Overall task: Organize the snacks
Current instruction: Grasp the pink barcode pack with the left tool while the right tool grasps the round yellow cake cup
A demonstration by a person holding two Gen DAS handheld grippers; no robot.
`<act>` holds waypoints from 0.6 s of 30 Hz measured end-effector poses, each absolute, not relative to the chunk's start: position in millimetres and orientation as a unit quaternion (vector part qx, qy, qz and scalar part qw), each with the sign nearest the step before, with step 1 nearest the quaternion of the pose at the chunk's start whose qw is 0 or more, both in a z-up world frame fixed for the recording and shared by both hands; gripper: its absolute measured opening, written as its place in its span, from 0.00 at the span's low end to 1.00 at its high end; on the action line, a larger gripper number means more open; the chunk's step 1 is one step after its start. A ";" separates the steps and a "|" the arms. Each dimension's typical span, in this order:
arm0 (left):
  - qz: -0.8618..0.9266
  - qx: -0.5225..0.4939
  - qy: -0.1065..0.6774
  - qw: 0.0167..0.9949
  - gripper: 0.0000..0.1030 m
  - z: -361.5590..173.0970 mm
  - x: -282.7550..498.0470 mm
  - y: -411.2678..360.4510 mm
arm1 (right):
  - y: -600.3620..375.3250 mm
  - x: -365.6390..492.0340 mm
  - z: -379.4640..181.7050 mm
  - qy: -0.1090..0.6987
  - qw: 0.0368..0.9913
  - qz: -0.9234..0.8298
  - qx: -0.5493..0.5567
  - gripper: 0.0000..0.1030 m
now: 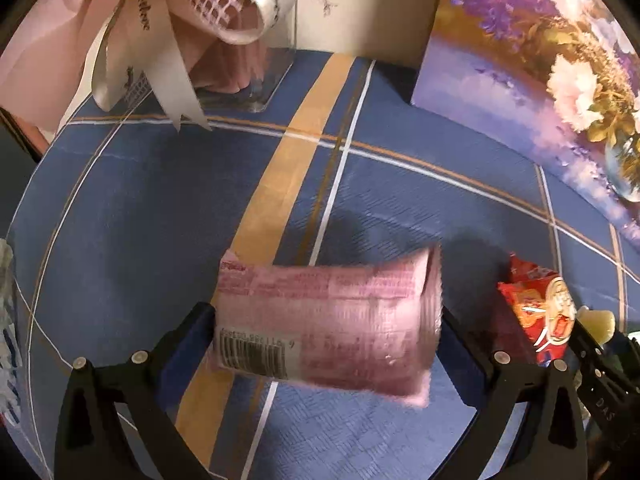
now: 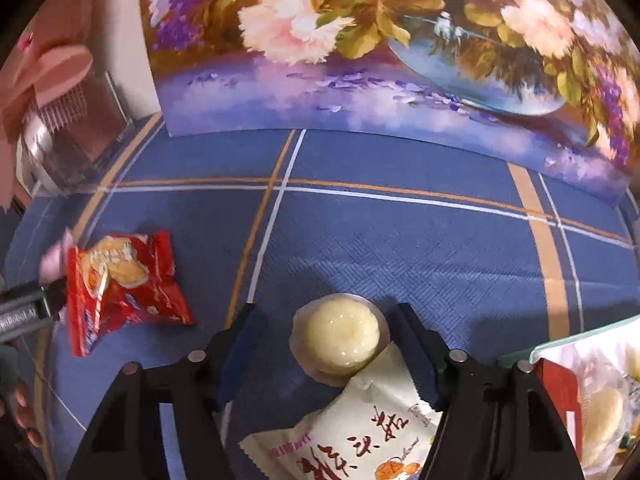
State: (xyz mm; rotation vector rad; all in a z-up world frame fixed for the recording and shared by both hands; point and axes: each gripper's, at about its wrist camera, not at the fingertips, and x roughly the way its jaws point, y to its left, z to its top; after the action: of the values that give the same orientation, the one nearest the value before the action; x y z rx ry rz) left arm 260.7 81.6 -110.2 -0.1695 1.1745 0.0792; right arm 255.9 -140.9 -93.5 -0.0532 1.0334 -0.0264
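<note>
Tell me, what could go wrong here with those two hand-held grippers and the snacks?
The right hand-held gripper straddles a jelly cup that sits partly on a white packet; closing could drag or tip both. The left hand-held gripper pinches a soft pink packet only by its ends, so it may buckle and slip. The red packet lies right beside it and could get knocked.

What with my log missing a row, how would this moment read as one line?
left gripper: jaws shut on pink snack packet | right gripper: jaws open around jelly cup
</note>
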 end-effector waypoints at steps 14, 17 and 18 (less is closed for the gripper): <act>0.033 -0.110 0.555 0.824 1.00 -116.9 262.7 91.0 | -143.8 243.8 -89.4 0.502 0.864 -0.009 -0.032 0.49; 0.032 -0.113 0.552 0.825 0.96 -116.9 259.9 94.3 | -147.6 242.7 -87.6 0.502 0.864 -0.006 -0.028 0.48; 0.033 -0.112 0.551 0.826 0.91 -115.9 257.8 97.6 | -148.6 243.0 -86.5 0.502 0.864 -0.006 -0.026 0.48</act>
State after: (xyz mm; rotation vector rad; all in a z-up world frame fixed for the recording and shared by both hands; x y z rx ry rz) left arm 257.8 97.6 -115.9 -0.2372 1.1715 0.0691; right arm 243.0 -148.6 -86.5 -0.0548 1.0525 -0.0119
